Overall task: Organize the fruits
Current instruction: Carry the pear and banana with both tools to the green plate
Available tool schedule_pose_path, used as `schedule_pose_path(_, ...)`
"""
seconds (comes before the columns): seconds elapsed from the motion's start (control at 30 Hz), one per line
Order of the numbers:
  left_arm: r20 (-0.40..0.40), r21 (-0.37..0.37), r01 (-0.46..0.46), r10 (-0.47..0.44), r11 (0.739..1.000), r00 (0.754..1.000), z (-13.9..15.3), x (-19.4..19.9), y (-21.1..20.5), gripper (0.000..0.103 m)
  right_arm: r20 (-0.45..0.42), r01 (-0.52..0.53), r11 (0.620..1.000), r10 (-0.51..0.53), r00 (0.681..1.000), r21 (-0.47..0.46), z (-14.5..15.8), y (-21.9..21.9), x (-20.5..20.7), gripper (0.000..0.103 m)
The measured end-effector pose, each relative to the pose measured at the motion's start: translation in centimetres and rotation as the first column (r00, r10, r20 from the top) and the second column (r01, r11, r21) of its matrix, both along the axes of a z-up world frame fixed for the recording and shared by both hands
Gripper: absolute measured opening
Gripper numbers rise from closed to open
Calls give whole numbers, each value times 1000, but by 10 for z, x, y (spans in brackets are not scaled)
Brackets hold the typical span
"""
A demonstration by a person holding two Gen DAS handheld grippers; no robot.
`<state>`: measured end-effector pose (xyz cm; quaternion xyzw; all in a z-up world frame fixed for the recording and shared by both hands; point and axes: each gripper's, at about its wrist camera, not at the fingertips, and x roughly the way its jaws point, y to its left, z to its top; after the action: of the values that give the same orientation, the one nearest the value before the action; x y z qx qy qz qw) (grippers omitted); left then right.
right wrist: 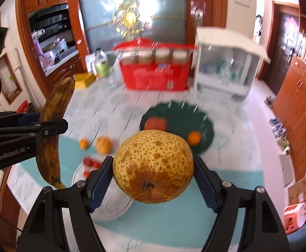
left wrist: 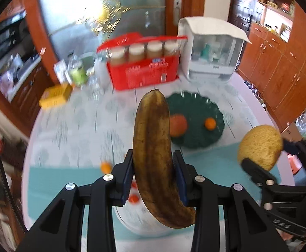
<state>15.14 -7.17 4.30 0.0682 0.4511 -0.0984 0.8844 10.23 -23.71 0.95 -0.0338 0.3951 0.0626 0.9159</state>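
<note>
My left gripper [left wrist: 153, 168] is shut on a brown, overripe banana [left wrist: 153, 147], held upright above the table; it also shows in the right wrist view [right wrist: 54, 121]. My right gripper [right wrist: 153, 172] is shut on a speckled yellow pear [right wrist: 153, 166], which also shows at the right of the left wrist view [left wrist: 260, 145]. A dark green plate [left wrist: 197, 109] ahead holds a red apple [left wrist: 178, 125] and a small orange [left wrist: 210, 124]. A white plate [right wrist: 110, 208] below holds small red fruits [right wrist: 90, 162]. Two oranges [right wrist: 103, 145] lie on the table.
A red box of jars [left wrist: 146, 71] and a white cabinet [left wrist: 213, 52] stand at the table's far side. A yellow box [left wrist: 55, 96] and bottles [left wrist: 78, 73] are at the far left. Wooden cupboards [right wrist: 300, 105] line the right wall.
</note>
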Motion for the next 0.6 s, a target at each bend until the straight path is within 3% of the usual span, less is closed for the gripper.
schedule_pose_path(0.13, 29, 69, 58, -61, 996, 998, 12, 47, -14, 34, 51, 40, 998, -38, 998, -38, 20, -9, 29, 75)
schedule_pose_path(0.3, 86, 163, 126, -141, 979, 986, 11, 107, -35, 34, 51, 90, 993, -86, 995, -73, 16, -20, 72, 75)
schedule_pose_path(0.47, 109, 230, 191, -220, 954, 969, -11, 163, -59, 34, -33, 123, 991, -125, 992, -56, -17, -32, 118, 75)
schedule_pose_path(0.6, 81, 280, 252, -285, 926, 955, -50, 206, -82, 34, -111, 138, 990, -142, 984, -44, -54, -37, 143, 75)
